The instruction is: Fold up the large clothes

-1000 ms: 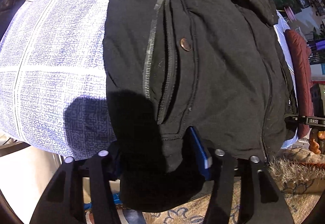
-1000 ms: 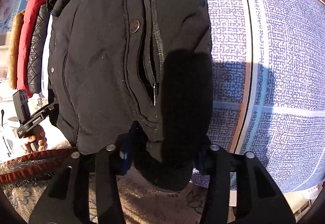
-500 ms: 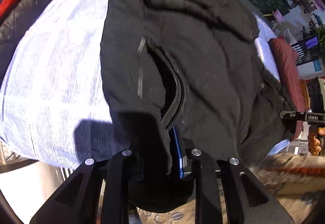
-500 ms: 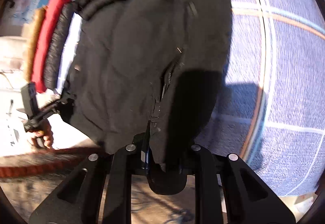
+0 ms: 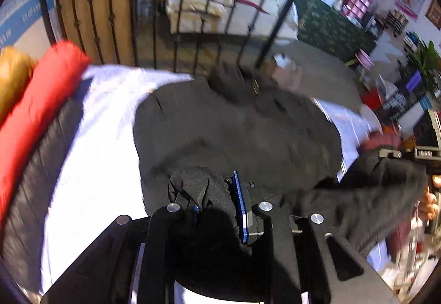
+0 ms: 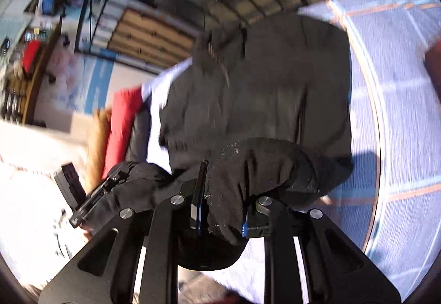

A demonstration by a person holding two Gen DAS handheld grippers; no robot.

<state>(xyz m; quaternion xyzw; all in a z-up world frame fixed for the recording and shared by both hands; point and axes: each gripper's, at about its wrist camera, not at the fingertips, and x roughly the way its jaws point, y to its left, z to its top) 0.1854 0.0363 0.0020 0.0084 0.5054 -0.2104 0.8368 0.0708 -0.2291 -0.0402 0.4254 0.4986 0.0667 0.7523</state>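
The bed [image 5: 91,166] with its pale checked cover carries the black jacket [image 5: 234,133] (blurred), its near hem raised. The left gripper [image 5: 217,202] and the right gripper [image 6: 223,207] each have their 2 fingers pinching that hem's bunched fabric.

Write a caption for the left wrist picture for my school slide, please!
Left gripper jaws clamp the black jacket hem above the white-blue bedsheet.
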